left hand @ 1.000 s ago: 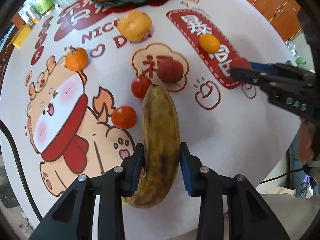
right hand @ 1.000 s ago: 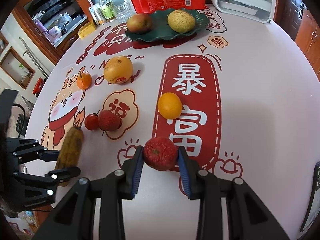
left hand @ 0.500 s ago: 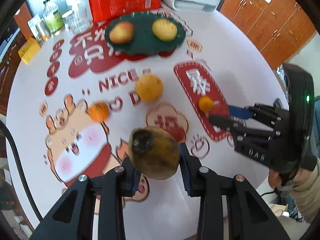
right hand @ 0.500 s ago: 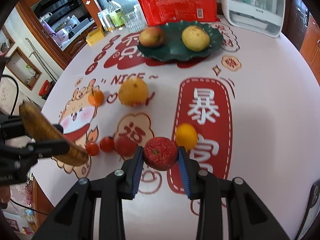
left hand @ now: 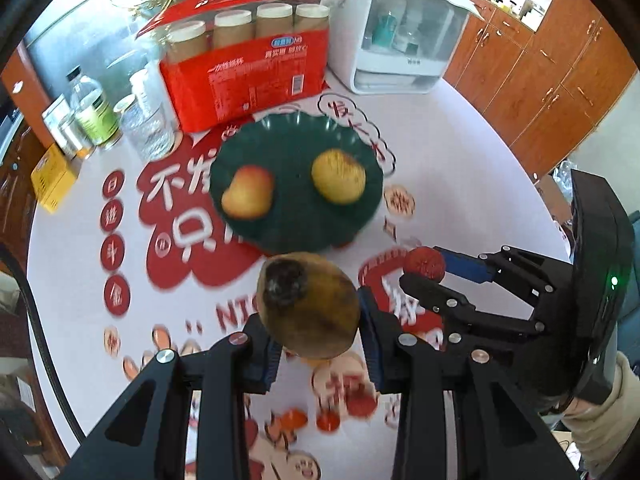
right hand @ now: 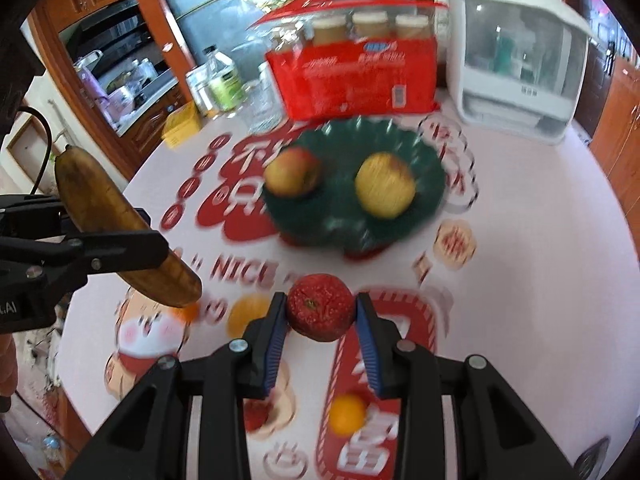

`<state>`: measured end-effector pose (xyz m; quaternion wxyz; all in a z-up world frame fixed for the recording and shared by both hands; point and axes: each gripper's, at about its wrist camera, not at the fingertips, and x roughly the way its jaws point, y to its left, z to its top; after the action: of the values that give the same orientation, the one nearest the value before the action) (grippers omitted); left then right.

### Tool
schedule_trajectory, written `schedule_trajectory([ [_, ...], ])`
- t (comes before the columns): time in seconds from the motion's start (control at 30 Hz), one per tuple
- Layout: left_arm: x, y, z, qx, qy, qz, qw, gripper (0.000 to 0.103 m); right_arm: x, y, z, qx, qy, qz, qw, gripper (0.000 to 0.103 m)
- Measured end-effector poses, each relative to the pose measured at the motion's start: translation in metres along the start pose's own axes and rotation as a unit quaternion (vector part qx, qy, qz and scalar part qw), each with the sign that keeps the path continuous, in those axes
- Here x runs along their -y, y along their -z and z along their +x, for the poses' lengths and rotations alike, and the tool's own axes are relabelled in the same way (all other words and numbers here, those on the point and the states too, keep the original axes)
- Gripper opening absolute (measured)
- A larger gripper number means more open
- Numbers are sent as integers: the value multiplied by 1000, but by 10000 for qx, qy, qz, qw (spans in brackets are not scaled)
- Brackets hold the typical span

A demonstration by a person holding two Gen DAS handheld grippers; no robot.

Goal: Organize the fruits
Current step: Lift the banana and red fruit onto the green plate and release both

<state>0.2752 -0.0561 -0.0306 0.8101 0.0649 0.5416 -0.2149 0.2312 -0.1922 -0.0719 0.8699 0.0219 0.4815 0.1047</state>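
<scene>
Item: overripe banana (left hand: 308, 312), brown-skinned. The jaws of the left gripper (left hand: 318, 344) are clamping it across its middle; in the left wrist view its dark end is pointing straight out ahead of the jaws, and in the right wrist view its long axis is lying crosswise to the finger line, slanting from upper left to lower right.

Item: red fruit (right hand: 321, 306), round and wrinkled. The jaws of the right gripper (right hand: 322, 320) are pressing it on both flanks, blue pads touching; it is sitting at the very tips.

Item: green plate (left hand: 296, 236). It is lying ahead of both pairs of jaws on the table (left hand: 460, 152), carrying a reddish apple (left hand: 248, 192) on its left half and a yellow fruit (left hand: 338, 176) on its right.

Relation governing the coming placement, as a judgement: the plate's near rim and middle strip are showing bare. The right gripper is sitting to the right of the left jaws and slightly farther forward, so it appears nearer the plate. The banana will likely need its length laid along the free strip between or in front of the two fruits.

Remainder: small orange fruit (right hand: 346, 414) and other blurred pieces are lying on the table beneath and behind the jaws.
</scene>
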Motion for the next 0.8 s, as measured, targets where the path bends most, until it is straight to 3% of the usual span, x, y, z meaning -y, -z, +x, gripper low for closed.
schedule_trajectory([
  [0.2, -3, -49, 47, -259, -6, -5, 9997, 33, 26, -51, 27, 35, 375, 45, 9993, 34],
  [0.37, -12, -73, 97, -515, 69, -207, 9984, 33, 56, -87, 52, 53, 394, 524, 9978, 34],
  [0.57, -17, -86, 129, -232, 201, -416, 9987, 33, 85, -115, 102, -125, 336, 1084, 9935, 34],
  [0.8, -22, -97, 143, 85, 240, -541, 9982, 33, 92, -133, 145, -346, 307, 1259, 9910, 34],
])
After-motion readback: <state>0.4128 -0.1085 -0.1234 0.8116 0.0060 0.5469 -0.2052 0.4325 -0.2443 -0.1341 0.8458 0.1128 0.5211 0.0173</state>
